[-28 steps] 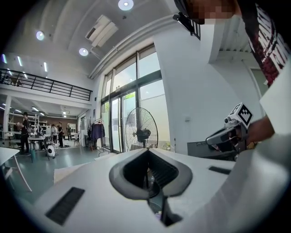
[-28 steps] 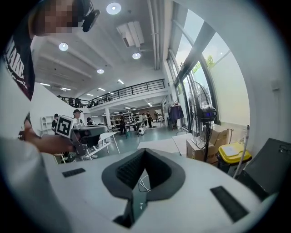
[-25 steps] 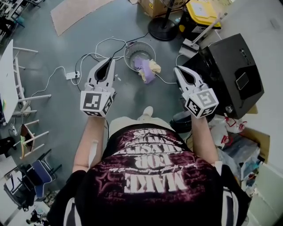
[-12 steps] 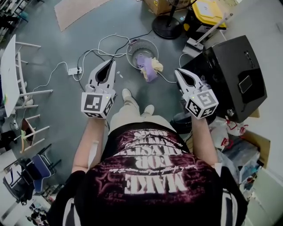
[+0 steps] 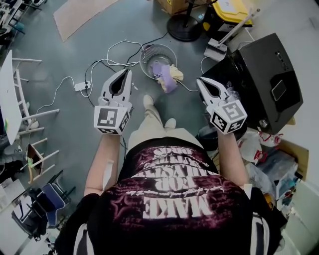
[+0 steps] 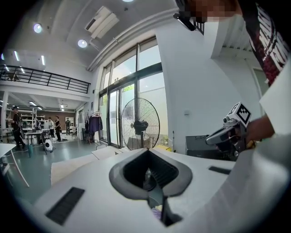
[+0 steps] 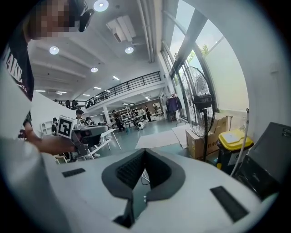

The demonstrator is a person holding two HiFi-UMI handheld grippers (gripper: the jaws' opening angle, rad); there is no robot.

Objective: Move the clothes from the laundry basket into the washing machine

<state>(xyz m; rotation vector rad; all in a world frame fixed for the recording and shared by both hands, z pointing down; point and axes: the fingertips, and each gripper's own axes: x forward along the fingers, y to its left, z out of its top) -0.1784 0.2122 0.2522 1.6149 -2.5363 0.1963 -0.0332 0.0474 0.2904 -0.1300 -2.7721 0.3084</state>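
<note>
The left gripper (image 5: pixel 127 73) and the right gripper (image 5: pixel 200 80) are both pointing toward 12 o'clock, each with its jaws pressed together and gripping nothing. The laundry basket (image 5: pixel 142 59) is sitting upright on the floor at 12 o'clock, ahead of and between the tips. A purple garment (image 5: pixel 167 82) is draping over its 5 o'clock rim, its long axis running from 11 to 5, with a yellow cloth (image 5: pixel 176 74) touching it. The washing machine (image 5: pixel 259 74) is standing at 2 o'clock.

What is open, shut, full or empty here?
left gripper, shut, empty.
right gripper, shut, empty.
laundry basket, upright, holding clothes.
clothes, spilling over the basket's rim.
washing machine, can't tell if open.
yellow-lidded bin, lid closed.
</note>
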